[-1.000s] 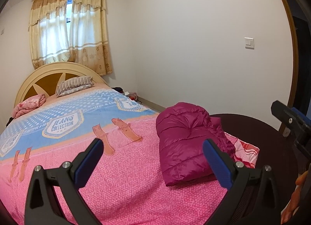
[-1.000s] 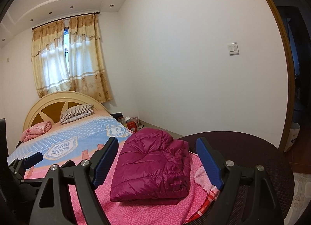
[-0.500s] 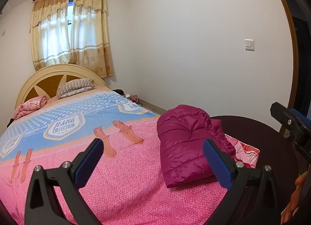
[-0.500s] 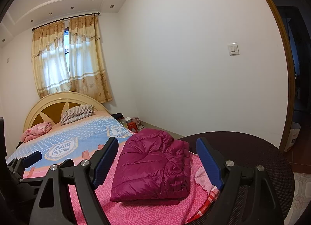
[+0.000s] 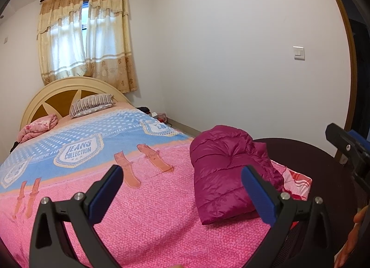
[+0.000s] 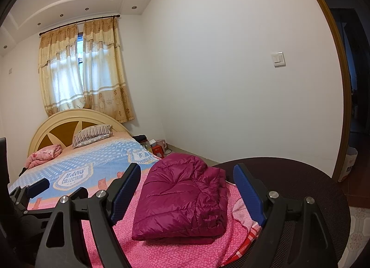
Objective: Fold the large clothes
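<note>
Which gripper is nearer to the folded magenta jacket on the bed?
Right. The right gripper faces the magenta jacket head-on, jaws open, framing it. The left gripper, also open, sits off to the jacket's left over the pink blanket.

Your two wrist cameras both sit low at the bed's [image 5: 143,201] foot, facing the headboard [image 6: 69,122] at 11 o'clock; both share the folded magenta jacket [image 6: 182,198], nearer and more central in your right view
</note>
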A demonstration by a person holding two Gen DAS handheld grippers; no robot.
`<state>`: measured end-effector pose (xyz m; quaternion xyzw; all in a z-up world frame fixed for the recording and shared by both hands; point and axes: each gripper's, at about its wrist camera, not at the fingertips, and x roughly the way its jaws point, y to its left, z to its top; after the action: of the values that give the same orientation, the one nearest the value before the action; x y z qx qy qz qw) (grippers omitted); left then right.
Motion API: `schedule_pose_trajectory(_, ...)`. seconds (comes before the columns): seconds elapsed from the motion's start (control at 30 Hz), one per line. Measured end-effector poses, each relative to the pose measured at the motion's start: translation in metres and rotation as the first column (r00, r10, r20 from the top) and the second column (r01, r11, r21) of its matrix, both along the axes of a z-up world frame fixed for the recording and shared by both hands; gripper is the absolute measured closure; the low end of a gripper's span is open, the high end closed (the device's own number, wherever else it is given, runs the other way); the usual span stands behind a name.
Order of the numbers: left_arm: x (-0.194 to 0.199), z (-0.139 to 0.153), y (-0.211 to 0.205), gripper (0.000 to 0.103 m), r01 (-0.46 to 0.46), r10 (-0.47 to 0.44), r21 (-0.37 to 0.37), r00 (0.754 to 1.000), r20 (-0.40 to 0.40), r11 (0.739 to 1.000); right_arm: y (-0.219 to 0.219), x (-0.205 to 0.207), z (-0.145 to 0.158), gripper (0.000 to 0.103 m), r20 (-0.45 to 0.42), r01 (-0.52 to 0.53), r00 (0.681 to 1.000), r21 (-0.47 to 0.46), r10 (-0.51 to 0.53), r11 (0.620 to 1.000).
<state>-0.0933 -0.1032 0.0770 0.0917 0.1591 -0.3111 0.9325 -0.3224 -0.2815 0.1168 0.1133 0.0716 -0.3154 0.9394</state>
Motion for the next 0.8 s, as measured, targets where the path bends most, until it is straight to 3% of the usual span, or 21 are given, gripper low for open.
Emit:
schedule_pose_trajectory(0.27,0.0006,-0.001,-0.0038,0.0,-0.016,0.015,0.029,0.999,0.035,0.999,-0.0046,0.0018,-0.0015,0.02,-0.007,-0.003,1.0,0.004,0.003,1.0)
schedule_pose_trajectory(0.8,0.0095,-0.0027,-0.003,0.0,-0.022,0.022,0.016,1.0,-0.007,1.0,-0.009,0.0062,-0.0048,0.02,-0.019,-0.009,1.0,0.006,0.009,1.0)
